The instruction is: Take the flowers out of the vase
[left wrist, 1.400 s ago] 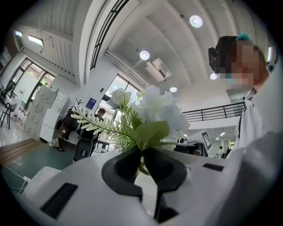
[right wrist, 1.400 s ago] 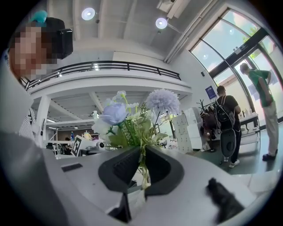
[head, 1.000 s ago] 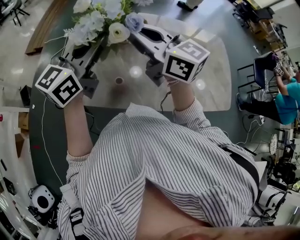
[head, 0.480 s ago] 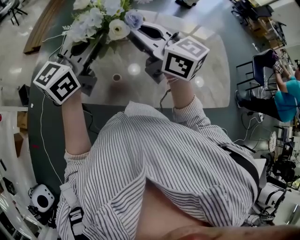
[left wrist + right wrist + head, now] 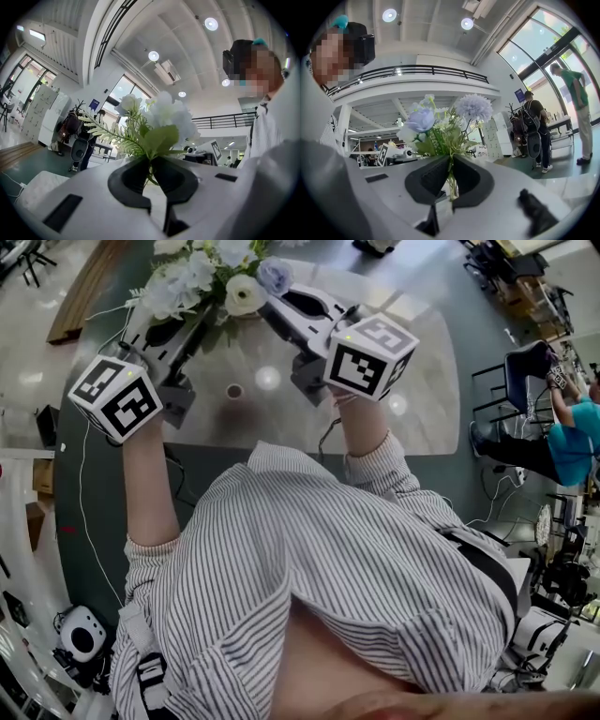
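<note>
Your right claw [image 5: 450, 164] has just pinched a touch tighter. Its 2 dark pads [image 5: 429, 180] now sit closed on the thin stems of the bunch with the pale blue rose [image 5: 421, 119] and the lilac bloom [image 5: 473, 107]. Nothing else has changed over the last second: as near as the head view shows, both hands and the flowers [image 5: 211, 282] sit where they sat. Your left claw [image 5: 151, 164] is likewise clamped shut, on the stem of the white blossoms [image 5: 171, 115] with their fern sprig [image 5: 105, 133]. I read the extra squeeze as you firming the hold, not starting a new move. The lift looks made, and the flowers hang in the air over the far part of the pale surface [image 5: 422, 352], split between the 2 claws. No view shows a vase round the stems. The small round ring [image 5: 234, 390] on the surface between your arms may be its mouth seen from above, but I cannot tell. Both forearms reach straight out from your striped shirt [image 5: 309, 568]. The claws are held level and angled inward so their tips nearly meet under the blooms, with the left marker cube [image 5: 117, 397] and the right marker cube [image 5: 370, 357] riding above the wrists.
</note>
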Demonstrator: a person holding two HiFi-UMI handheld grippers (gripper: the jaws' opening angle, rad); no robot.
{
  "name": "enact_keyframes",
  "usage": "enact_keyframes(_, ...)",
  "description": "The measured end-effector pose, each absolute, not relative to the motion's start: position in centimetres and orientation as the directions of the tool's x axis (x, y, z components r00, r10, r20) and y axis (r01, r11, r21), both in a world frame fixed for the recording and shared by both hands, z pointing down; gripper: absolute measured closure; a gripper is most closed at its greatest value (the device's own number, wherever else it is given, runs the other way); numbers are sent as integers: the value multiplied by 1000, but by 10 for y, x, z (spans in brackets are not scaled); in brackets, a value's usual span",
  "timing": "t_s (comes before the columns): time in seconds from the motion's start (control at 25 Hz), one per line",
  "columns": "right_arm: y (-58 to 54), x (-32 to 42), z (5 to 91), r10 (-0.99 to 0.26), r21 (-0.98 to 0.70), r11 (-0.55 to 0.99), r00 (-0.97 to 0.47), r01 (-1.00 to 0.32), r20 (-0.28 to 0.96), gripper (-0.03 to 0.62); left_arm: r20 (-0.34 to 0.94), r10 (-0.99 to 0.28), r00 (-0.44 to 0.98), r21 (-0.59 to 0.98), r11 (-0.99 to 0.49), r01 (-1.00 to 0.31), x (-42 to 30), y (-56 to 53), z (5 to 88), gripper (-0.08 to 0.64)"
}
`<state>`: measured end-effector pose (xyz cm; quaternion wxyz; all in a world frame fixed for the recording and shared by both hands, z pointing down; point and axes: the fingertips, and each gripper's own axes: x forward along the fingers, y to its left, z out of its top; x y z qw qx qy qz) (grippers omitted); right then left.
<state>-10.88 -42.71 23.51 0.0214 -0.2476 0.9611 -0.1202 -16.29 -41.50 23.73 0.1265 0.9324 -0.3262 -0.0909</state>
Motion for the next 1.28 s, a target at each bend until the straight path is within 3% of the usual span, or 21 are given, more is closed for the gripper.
enact_keyframes(1.28, -428, -112, 241, -478, -234, 851, -878, -470, 22, 563, -130, -617, 777, 311, -769, -558, -163, -416, 238, 520)
